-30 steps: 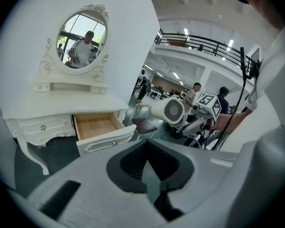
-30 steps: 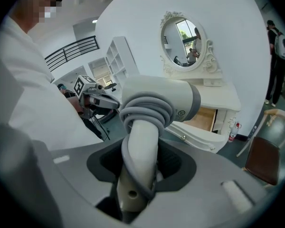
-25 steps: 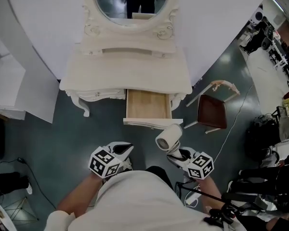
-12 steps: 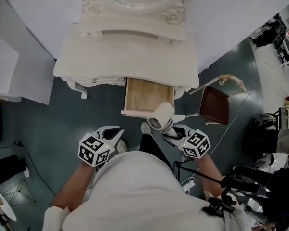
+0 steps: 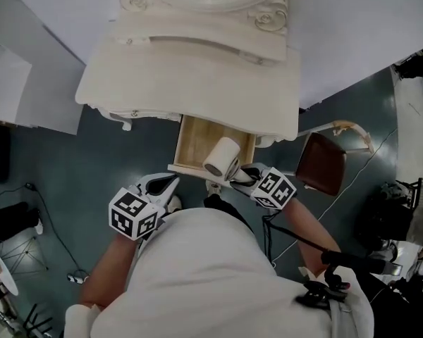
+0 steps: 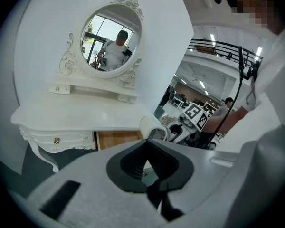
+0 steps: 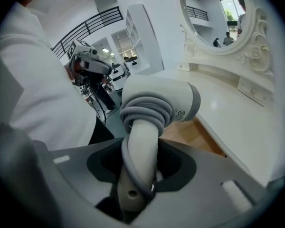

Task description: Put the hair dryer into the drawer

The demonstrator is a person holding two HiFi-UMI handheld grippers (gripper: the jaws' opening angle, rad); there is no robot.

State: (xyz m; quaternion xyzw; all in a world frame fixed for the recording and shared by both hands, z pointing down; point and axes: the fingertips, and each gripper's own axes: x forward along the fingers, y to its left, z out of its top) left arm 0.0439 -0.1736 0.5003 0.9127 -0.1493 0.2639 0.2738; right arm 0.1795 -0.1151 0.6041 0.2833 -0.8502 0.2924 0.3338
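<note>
The white hair dryer (image 5: 222, 158) has its grey cord wound round the handle. My right gripper (image 5: 245, 177) is shut on that handle, and the dryer's barrel hangs over the front part of the open wooden drawer (image 5: 194, 143). In the right gripper view the hair dryer (image 7: 156, 99) stands up from the right gripper (image 7: 140, 165), with the drawer (image 7: 190, 137) just beyond it. My left gripper (image 5: 163, 186) is left of the drawer's front, shut and holding nothing. The left gripper view shows the left gripper (image 6: 149, 175), the hair dryer (image 6: 152, 128) and the drawer (image 6: 116, 139) ahead.
The drawer belongs to a white dresser (image 5: 190, 83) with an oval mirror (image 6: 111, 44), set against a white wall. A brown-seated chair (image 5: 323, 162) stands right of the drawer. Cables and dark equipment (image 5: 388, 217) lie on the grey floor at right.
Both grippers have moved toward the dresser. The hair dryer has travelled from in front of the drawer to over its front part. The right gripper's hold has stayed the same.
</note>
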